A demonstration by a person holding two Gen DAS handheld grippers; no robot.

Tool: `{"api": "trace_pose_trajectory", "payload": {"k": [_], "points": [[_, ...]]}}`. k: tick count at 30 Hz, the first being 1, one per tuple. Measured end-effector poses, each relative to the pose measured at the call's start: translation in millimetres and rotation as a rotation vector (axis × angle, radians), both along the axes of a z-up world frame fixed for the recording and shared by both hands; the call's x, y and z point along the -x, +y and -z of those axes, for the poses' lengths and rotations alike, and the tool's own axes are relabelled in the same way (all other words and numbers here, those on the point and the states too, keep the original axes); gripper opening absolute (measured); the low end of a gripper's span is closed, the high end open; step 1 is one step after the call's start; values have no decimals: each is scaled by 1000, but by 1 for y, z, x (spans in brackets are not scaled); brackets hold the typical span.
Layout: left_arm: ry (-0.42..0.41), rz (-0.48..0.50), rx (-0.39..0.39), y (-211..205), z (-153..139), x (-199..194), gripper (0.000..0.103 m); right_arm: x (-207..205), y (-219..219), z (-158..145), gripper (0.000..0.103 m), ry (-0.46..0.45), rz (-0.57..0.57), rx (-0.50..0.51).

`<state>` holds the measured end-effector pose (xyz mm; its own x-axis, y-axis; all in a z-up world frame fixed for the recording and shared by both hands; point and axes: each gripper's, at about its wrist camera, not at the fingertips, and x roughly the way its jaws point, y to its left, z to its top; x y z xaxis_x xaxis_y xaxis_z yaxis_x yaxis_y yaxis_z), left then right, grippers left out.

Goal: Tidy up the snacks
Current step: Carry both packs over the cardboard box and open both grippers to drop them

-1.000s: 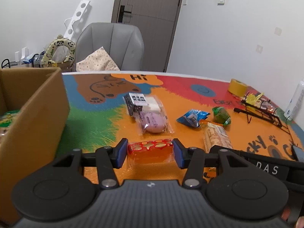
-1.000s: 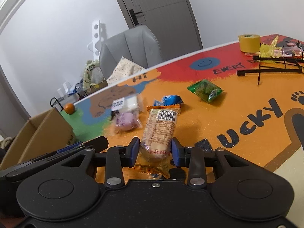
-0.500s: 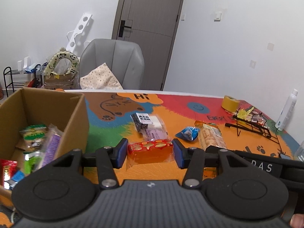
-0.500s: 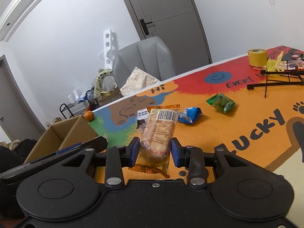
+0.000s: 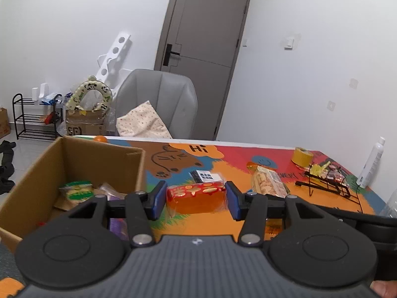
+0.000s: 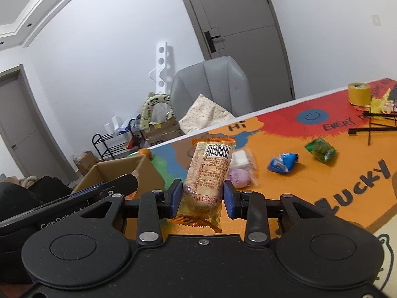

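Note:
My left gripper (image 5: 196, 200) is shut on a red and orange snack packet (image 5: 196, 196), held in the air just right of an open cardboard box (image 5: 74, 159) with several snacks inside. My right gripper (image 6: 202, 197) is shut on a long biscuit packet (image 6: 208, 171) with a barcode, lifted above the colourful table mat (image 6: 310, 181); the same biscuit packet (image 5: 269, 181) shows to the right in the left wrist view. The cardboard box (image 6: 119, 173) lies left of it. On the mat lie a clear pack with a purple bun (image 6: 242, 167), a blue packet (image 6: 282, 162) and a green packet (image 6: 321, 149).
A black wire rack (image 5: 327, 182) with small packets stands at the right of the table, a yellow tape roll (image 5: 301, 157) behind it and a white bottle (image 5: 371, 162) at the far right. A grey chair (image 5: 158, 101) with a cushion stands behind the table.
Both grippers have risen from the table with their packets and shifted toward the box. The box's inside has come into the left wrist view.

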<state>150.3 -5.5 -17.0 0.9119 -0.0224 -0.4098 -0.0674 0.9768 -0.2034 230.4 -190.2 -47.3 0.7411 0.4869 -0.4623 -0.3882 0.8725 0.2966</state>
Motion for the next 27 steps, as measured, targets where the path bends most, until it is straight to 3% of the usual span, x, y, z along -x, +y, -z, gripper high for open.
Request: {"api": "trace_pose_trajectory", "payload": {"k": [14,27], "points": [[-32,-73,21,50,-13,23,49,8,50,-14,34,-31,-93,-7],[-6,-174,62,103,-2,26,49,11,95,-13,34,-29,-163,5]]}}
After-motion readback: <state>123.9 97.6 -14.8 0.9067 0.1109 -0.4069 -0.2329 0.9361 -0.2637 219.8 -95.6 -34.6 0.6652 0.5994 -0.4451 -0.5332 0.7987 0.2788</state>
